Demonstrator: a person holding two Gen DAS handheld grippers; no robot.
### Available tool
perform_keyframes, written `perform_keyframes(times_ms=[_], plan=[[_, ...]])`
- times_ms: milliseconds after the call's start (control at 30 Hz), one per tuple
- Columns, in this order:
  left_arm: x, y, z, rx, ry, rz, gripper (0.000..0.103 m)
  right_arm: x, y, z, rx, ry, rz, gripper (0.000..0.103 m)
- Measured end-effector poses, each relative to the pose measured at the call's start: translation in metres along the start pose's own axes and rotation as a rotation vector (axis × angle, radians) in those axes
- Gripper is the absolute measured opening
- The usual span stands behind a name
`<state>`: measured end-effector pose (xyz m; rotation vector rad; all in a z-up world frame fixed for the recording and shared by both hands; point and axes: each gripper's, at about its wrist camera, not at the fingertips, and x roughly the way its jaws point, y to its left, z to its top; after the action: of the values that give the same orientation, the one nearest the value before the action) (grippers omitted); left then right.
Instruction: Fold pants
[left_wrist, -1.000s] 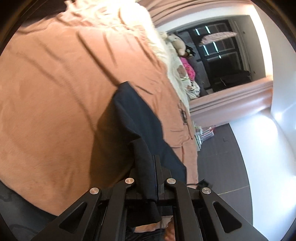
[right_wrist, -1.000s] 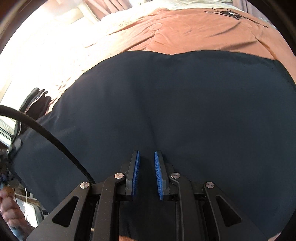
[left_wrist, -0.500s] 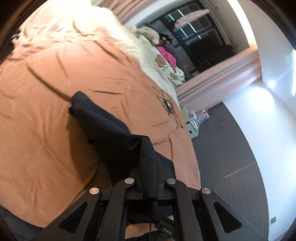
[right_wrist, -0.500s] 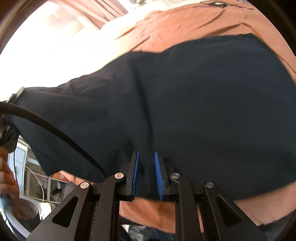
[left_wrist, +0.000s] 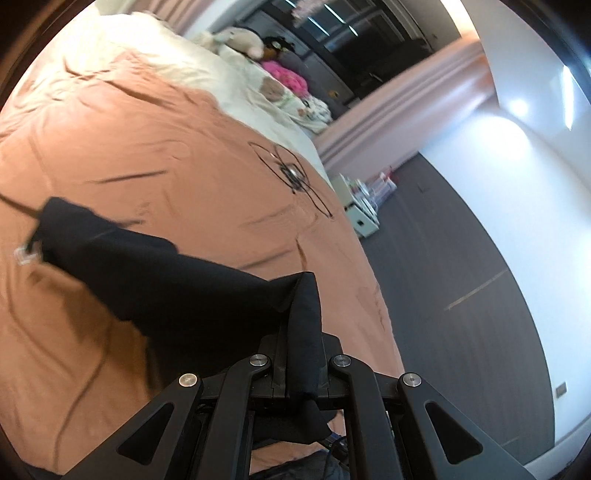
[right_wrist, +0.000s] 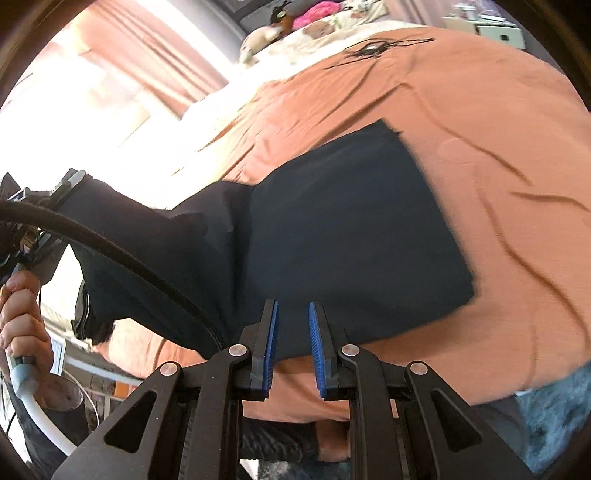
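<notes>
Bedroom, bed under orange cover (left_wrist: 155, 147), soft toys at far end, dark floor beyond. Dark pants (right_wrist: 351, 229) partly on cover, one end lifted. Left gripper (left_wrist: 302, 354) pressed together, pinching pants corner. Right gripper (right_wrist: 292, 343) at pants edge: blue pads part-spread, cloth between them, grip not certain. Hand (right_wrist: 22, 317) holds left tool. To fold well: keep both corners level and taut, carry over evenly, lay edge on edge. Since a second ago: pants pulled back, more cover showing, both cameras tilted.
</notes>
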<state>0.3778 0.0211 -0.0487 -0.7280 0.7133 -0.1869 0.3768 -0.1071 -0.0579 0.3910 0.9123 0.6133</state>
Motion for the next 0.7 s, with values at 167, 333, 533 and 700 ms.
perform_keyframes(times_ms=[167,333,533,700], plan=[[0.046,-0.021,-0.007,0.028,0.075,-0.017,0.006,-0.035,-0.017,-0.012,0.058,-0.031,0.011,0.015],[0.091,-0.042,-0.021,0.067,0.151,-0.009,0.006,-0.054,-0.033,-0.024,0.096,-0.068,-0.018,0.015],[0.128,-0.067,-0.052,0.155,0.237,0.026,0.006,-0.062,-0.047,-0.036,0.15,-0.079,-0.044,0.015],[0.153,-0.078,-0.082,0.204,0.313,0.045,0.006,-0.073,-0.047,-0.039,0.163,-0.08,-0.055,0.015]])
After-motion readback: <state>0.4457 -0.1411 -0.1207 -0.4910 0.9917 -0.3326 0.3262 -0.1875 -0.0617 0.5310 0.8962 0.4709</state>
